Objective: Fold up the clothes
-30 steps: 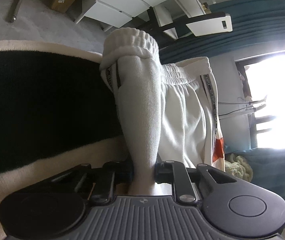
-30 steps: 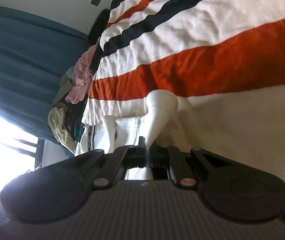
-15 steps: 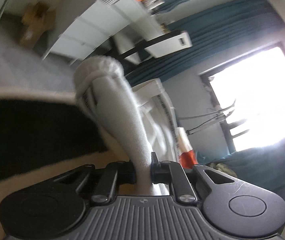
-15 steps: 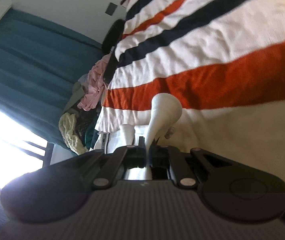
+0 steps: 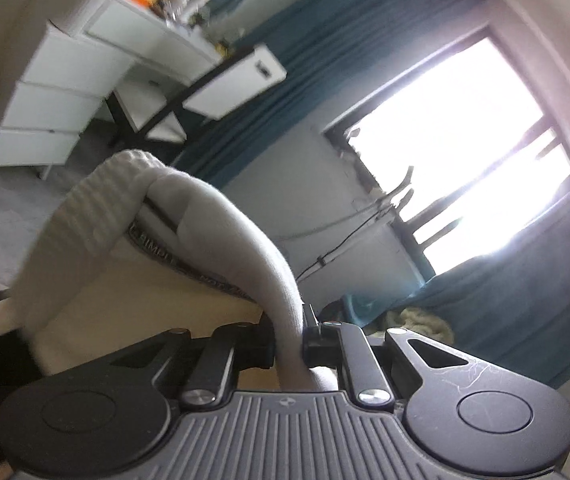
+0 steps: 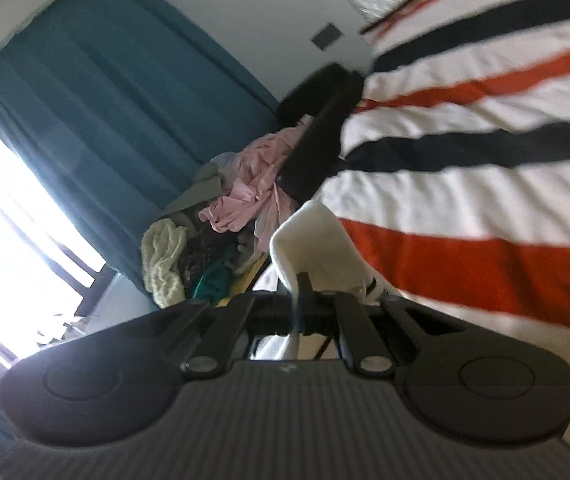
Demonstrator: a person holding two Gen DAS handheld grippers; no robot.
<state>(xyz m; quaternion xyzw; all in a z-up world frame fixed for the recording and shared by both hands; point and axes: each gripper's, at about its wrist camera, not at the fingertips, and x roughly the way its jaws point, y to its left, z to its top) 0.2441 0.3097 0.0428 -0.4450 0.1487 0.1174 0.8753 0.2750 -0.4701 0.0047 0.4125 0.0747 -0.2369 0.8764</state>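
My left gripper [image 5: 289, 340]: jaws clamped on white sweatpants [image 5: 221, 232], ribbed waistband arching up toward 10 o'clock, printed side tape visible underneath. My right gripper [image 6: 300, 312]: jaws pinched tight on another fold of the same white fabric [image 6: 317, 236], which bulges up at 12 o'clock. Striped blanket [image 6: 485, 184] fills the right view from 1 to 4 o'clock. Clothes pile [image 6: 221, 220] at 10 o'clock, by teal curtain [image 6: 105, 100]. White drawer unit [image 5: 61, 100] at 10 o'clock, left view; window [image 5: 457, 152] at 2 o'clock.

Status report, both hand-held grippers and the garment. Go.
Left hand-held gripper shut on white garment. Right hand-held gripper shut on it too. Nothing in the way.
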